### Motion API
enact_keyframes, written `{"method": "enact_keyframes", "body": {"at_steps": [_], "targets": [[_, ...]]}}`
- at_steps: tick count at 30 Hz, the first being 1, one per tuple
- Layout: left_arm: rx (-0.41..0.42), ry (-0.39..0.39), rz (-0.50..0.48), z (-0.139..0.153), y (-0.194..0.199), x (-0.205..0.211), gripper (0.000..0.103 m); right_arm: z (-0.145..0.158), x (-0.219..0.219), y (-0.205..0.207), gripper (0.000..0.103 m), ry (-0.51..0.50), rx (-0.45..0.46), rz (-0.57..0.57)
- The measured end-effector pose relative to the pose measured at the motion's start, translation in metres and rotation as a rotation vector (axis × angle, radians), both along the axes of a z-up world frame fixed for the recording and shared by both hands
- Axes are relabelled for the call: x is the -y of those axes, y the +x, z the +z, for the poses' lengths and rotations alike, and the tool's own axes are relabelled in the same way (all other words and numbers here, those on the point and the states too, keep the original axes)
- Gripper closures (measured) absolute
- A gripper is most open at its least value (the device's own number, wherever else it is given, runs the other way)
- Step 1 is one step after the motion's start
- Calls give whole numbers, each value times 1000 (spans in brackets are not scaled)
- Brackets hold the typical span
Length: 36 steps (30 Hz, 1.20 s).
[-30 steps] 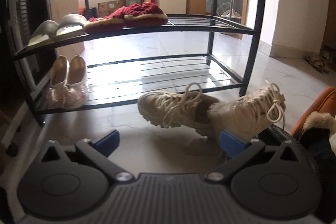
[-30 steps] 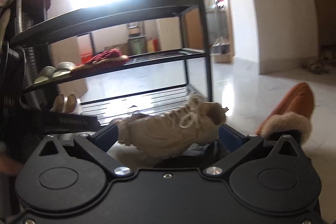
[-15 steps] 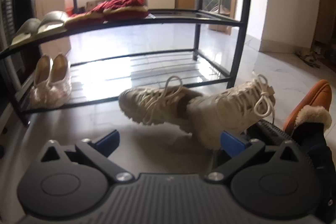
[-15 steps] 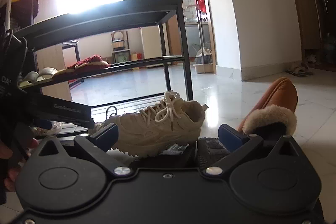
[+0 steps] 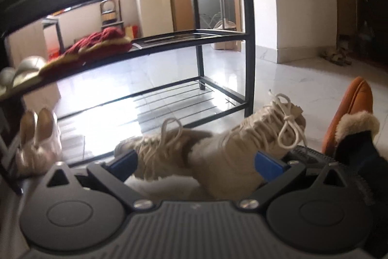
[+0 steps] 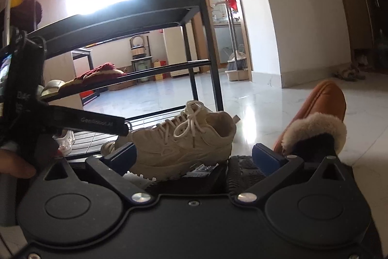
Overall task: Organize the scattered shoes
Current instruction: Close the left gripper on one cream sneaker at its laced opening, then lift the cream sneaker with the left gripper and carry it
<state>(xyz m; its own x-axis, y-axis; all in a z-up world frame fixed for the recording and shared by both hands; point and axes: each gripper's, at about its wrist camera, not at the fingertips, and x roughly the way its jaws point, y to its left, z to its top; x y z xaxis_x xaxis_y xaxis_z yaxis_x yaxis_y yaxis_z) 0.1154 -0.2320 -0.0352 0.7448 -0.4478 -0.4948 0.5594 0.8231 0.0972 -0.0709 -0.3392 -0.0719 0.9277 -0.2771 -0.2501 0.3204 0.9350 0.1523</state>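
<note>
Left wrist: left gripper (image 5: 196, 163), jaws wide and empty, is framing two beige sneakers (image 5: 218, 149) at the rack's (image 5: 249, 40) front-right corner. Right wrist: right gripper (image 6: 194, 157), equally spread, is lining up the nearer sneaker (image 6: 184, 140); closing comes next.

I am seeing a black shoe rack (image 5: 248, 45) standing on the pale tiled floor (image 5: 291, 79); red slippers (image 5: 97, 45) and pale shoes (image 5: 21, 72) are lying on its middle shelf; a pinkish pair (image 5: 36, 140) is sitting on the bottom shelf; an orange fur-lined boot (image 6: 320, 113) is lying on the floor.
</note>
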Motion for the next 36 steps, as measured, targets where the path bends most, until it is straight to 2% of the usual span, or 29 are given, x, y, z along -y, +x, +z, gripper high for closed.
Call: {"method": "enact_keyframes", "body": {"at_steps": [4, 8, 10, 12, 17, 28, 32, 36], "targets": [[21, -14, -92, 6, 12, 26, 0, -2, 2, 2, 0, 11, -5, -7], [-5, 21, -113, 5, 24, 49, 1, -4, 3, 4, 0, 22, -10, -15], [-26, -1, -146, 5, 28, 57, 1, -5, 4, 4, 0, 27, -12, -19], [-7, -33, -180, 7, 27, 67, 1, -7, 5, 5, 0, 33, -15, -22], [18, 4, -202, 5, 24, 91, 1, -10, 5, 9, 0, 51, -27, -19], [58, 140, -260, -23, 21, 118, 1, -13, 16, 4, 0, 105, -21, -26], [112, 242, -277, -40, 16, 125, 1, -13, 23, 3, 0, 132, -15, -35], [127, 303, -286, -52, 18, 130, 1, -14, 26, 3, 0, 147, -13, -42]]}}
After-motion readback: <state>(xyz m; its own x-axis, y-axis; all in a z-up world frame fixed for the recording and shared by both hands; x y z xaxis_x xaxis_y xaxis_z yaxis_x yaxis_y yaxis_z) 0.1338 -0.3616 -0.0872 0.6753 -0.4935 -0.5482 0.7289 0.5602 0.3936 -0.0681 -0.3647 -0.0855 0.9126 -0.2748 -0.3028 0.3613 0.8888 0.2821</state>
